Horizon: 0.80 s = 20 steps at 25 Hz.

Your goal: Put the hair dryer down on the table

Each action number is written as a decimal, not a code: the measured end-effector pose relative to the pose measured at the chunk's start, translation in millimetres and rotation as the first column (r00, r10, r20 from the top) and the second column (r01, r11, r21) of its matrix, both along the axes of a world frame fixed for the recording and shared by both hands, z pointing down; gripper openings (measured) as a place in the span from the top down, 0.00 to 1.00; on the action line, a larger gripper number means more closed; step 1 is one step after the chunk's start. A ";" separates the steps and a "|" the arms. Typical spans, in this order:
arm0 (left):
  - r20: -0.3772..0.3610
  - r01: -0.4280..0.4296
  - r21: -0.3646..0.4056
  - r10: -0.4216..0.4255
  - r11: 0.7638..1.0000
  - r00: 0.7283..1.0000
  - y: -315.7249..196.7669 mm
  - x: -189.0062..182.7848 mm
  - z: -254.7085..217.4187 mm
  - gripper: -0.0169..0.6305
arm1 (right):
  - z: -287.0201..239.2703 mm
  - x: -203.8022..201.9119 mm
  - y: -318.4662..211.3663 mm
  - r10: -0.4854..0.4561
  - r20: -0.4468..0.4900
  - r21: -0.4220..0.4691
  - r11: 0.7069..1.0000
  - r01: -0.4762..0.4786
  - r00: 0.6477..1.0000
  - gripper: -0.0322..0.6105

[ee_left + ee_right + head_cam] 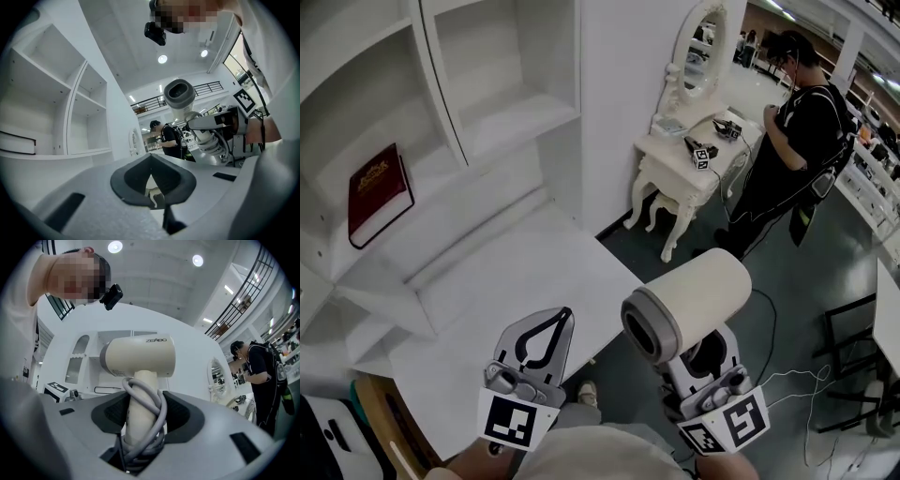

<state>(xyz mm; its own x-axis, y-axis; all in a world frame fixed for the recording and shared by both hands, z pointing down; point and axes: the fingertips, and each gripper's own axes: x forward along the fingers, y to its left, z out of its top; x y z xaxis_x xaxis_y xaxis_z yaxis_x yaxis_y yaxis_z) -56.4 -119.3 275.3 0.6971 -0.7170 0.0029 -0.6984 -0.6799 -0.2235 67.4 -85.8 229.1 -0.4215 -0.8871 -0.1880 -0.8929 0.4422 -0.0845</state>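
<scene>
Hair dryer (692, 302), handle clenched in right hand-held gripper (705, 356), seemingly hangs beyond table (516, 281) edge.

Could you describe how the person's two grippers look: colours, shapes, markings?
The left gripper and the right gripper are both light grey plastic, each with two jaws lined in black padding. Each carries a white cube with black square markers. The person wears a pale top.
</scene>
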 end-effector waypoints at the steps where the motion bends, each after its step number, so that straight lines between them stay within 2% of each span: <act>1: 0.001 -0.004 0.001 0.004 1.000 1.000 -8.5 -3.1 -0.5 0.95 | -3.8 -3.2 -6.6 0.002 0.002 0.005 1.000 -0.002 1.000 0.63; 4: 0.007 -0.005 0.010 0.005 1.000 1.000 -33.9 -12.0 -2.7 0.95 | -14.5 -12.1 -24.9 0.002 0.005 0.028 1.000 -0.003 1.000 0.63; 7: -0.017 0.001 0.018 -0.001 1.000 1.000 -49.6 -17.3 -7.1 0.96 | -16.9 -18.4 -40.3 -0.004 -0.006 0.032 0.999 0.005 1.000 0.63; 17: -0.028 0.045 0.014 -0.044 0.999 0.999 -63.5 -10.7 -8.5 0.95 | -17.0 -12.2 -61.9 -0.043 -0.030 0.029 0.999 0.044 0.999 0.63; 20: -0.008 0.058 0.005 -0.058 0.998 0.998 -61.1 -4.4 -4.9 0.96 | -16.3 -2.4 -65.6 -0.047 -0.029 0.026 0.999 0.048 0.998 0.63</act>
<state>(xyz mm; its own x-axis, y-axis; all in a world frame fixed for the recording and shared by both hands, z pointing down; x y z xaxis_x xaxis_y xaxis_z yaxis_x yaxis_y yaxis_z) -60.8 -180.4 270.4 0.6545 -0.7561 -0.0059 -0.7382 -0.6373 -0.2213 64.9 -151.3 212.9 -0.4686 -0.8609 -0.1983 -0.8728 0.4859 -0.0469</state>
